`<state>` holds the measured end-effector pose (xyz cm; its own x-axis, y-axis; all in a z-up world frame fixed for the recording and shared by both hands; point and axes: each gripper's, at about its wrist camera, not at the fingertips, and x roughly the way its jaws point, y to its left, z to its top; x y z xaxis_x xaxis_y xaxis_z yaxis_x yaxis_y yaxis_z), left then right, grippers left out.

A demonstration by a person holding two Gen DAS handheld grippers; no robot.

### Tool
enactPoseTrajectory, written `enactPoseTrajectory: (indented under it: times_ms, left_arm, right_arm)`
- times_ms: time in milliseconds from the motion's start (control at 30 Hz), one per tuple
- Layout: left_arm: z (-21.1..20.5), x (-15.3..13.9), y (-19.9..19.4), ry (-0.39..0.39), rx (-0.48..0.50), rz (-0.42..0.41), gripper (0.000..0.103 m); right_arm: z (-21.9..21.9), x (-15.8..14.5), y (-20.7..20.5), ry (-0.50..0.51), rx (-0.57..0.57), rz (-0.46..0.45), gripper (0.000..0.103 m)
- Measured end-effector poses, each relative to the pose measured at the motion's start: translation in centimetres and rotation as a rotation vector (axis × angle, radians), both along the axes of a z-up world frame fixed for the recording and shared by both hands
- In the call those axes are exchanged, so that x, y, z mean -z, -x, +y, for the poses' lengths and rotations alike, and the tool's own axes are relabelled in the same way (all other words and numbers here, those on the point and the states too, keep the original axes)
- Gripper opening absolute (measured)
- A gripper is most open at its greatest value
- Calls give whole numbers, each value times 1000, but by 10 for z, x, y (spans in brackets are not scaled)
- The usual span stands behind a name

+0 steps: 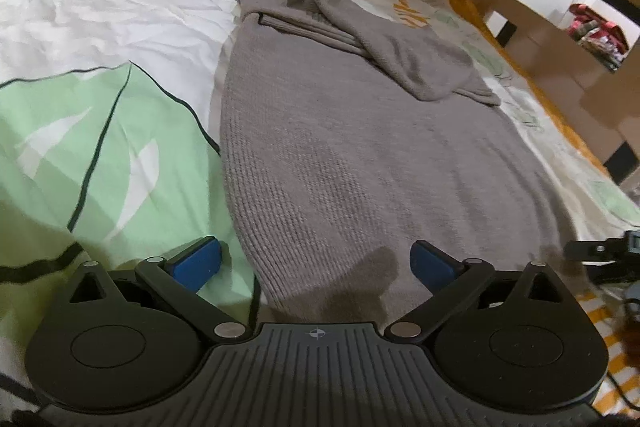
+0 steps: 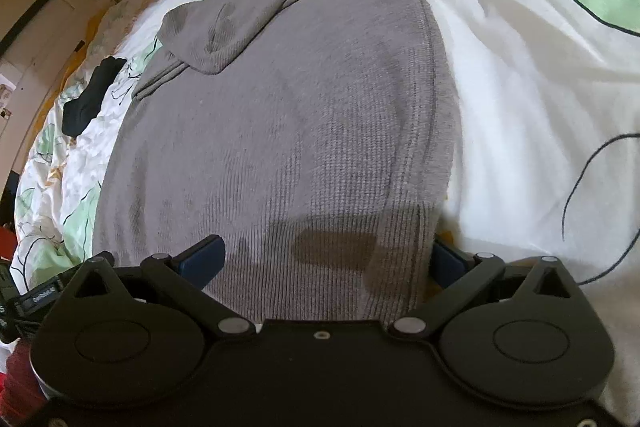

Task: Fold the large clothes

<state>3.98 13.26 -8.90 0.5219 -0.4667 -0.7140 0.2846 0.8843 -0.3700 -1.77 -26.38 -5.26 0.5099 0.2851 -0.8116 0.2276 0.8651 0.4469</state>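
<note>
Grey knitted sweater [image 1: 360, 147] flat on bedspread [image 1: 100, 131]

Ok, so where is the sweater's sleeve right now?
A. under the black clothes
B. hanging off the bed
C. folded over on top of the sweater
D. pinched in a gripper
C: the grey sleeve lies folded across the far end of the grey sweater, and both the left gripper and the right gripper are open and hold nothing.
</note>
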Motion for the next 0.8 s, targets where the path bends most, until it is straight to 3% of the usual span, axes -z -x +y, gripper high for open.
enactPoseTrajectory:
  times_ms: [133, 200, 233, 267, 333, 400, 467, 667, 800]
  left_arm:
    - [5, -1, 3, 43, -13, 21, 100]
    - [7, -3, 3, 47, -41, 27, 84]
    - [8, -3, 2, 47, -59, 27, 64]
    - [11, -3, 2, 58, -73, 31, 35]
    - [18, 0, -2, 118, -92, 72, 11]
    - [23, 1, -5, 176, -105, 98, 8]
    - [23, -4, -8, 200, -108, 96, 7]
    - [26, -47, -28, 307, -109, 32, 7]
    - [28, -83, -56, 345, -107, -54, 7]
  right_arm:
    - [0, 0, 1, 1, -6, -2, 103]
    - [1, -1, 0, -1, -12, -3, 103]
    - [0, -1, 0, -3, -12, -5, 103]
    - [-1, -1, 1, -5, -11, -9, 103]
    - [-2, -2, 2, -10, -3, -17, 93]
    - [-5, -1, 3, -14, 26, -8, 51]
    - [-11, 2, 5, -57, 49, 2, 21]
    - [-26, -22, 7, -213, 89, -148, 20]
    - [-41, -52, -10, -247, 101, -281, 19]
